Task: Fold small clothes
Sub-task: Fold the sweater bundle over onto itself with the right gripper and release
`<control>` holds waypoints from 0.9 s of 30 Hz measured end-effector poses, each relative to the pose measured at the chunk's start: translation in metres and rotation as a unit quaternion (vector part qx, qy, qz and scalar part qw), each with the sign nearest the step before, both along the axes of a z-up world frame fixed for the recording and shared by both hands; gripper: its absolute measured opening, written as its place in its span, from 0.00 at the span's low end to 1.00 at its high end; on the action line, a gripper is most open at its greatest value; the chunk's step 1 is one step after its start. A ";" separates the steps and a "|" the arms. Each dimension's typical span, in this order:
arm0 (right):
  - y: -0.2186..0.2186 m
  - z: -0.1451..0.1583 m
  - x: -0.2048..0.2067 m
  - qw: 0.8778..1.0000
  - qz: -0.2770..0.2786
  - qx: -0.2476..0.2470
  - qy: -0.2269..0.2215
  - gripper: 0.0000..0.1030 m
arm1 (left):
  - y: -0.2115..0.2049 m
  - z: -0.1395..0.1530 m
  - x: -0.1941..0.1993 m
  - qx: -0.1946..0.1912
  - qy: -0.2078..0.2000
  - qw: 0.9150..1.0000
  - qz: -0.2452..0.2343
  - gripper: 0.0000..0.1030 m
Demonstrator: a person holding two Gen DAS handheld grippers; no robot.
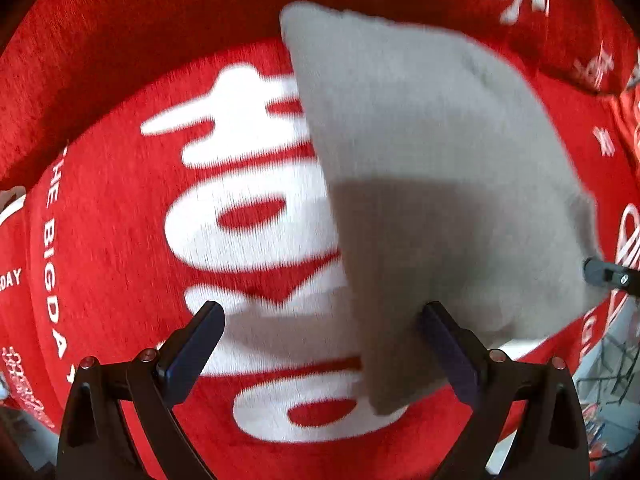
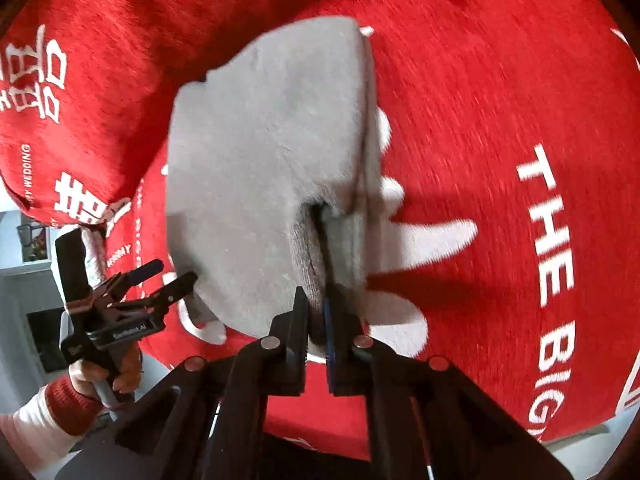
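Above the red printed cloth [image 1: 120, 208], the grey garment [image 2: 264, 168] hangs lifted, right tongs [image 2: 316, 320] clamped on its folded edge, left tongs [image 1: 320, 344] spread apart with its near corner between them, long axis running away from both.

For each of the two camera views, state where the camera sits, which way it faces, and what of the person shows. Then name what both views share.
Left wrist: sits behind the open left gripper, facing the grey cloth over the red blanket; a tip of the right gripper shows at right.
Right wrist: sits behind the right gripper, shut on the grey cloth; the left gripper and left hand show at lower left.
Shared: cloth, blanket, both grippers.
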State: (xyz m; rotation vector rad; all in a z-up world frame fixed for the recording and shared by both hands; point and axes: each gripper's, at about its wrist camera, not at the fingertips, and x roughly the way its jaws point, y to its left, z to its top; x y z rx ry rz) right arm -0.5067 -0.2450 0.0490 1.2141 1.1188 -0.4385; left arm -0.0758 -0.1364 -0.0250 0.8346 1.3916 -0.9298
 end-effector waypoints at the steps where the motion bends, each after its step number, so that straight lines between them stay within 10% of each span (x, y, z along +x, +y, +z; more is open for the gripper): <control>1: 0.002 -0.002 0.001 1.000 0.000 -0.006 0.009 0.07 | 0.005 -0.002 -0.003 0.002 -0.001 1.000 -0.003 0.97; 9: 0.000 -0.026 -0.012 0.999 -0.010 -0.011 0.034 0.12 | 0.031 -0.004 -0.002 -0.002 0.028 1.000 0.012 0.97; 16: 0.006 -0.026 -0.003 0.996 -0.037 -0.033 0.078 0.39 | 0.059 -0.003 0.009 -0.007 0.042 0.999 0.008 0.97; 27: 0.040 0.004 -0.012 0.990 -0.099 -0.042 0.090 0.41 | 0.074 0.011 0.019 -0.011 0.029 1.000 0.000 0.97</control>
